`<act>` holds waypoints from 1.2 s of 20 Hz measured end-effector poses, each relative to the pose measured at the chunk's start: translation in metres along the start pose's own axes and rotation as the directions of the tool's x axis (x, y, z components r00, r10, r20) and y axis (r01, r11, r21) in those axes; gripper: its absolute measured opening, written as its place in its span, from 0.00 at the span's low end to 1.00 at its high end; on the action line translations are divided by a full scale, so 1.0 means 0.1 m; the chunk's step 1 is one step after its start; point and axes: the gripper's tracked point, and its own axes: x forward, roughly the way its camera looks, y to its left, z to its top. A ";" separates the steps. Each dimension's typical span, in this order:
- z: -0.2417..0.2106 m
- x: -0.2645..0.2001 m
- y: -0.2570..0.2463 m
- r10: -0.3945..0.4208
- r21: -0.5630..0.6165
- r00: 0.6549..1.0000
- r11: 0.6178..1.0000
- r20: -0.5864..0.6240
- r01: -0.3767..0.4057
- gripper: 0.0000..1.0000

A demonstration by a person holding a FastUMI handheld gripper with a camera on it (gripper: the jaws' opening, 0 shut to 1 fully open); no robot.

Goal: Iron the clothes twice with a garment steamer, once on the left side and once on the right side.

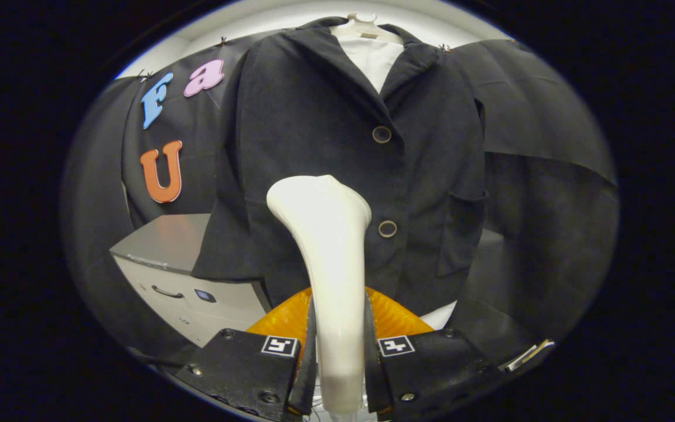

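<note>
While the gripper (337, 346) clamped both fingers on the steamer (329, 258), its head stood against the jacket (326, 117) left of the lower button (387, 228).

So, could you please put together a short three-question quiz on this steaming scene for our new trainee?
1. True or false: the gripper is shut on the white plastic garment steamer.
2. How many round buttons show on the dark hanging jacket?
3. What stands beside the jacket, behind its sleeve? A) grey cabinet with a handle B) wooden chair

Key:
1. True, both fingers press on its handle.
2. Two.
3. A.
</note>
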 end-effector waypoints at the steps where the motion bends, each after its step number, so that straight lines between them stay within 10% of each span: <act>1: -0.05 0.03 0.01 -0.001 -0.007 1.000 1.000 -0.006 0.001 0.37; 24: 0.58 -1.24 -1.20 -0.131 0.173 0.983 0.979 0.130 0.107 0.37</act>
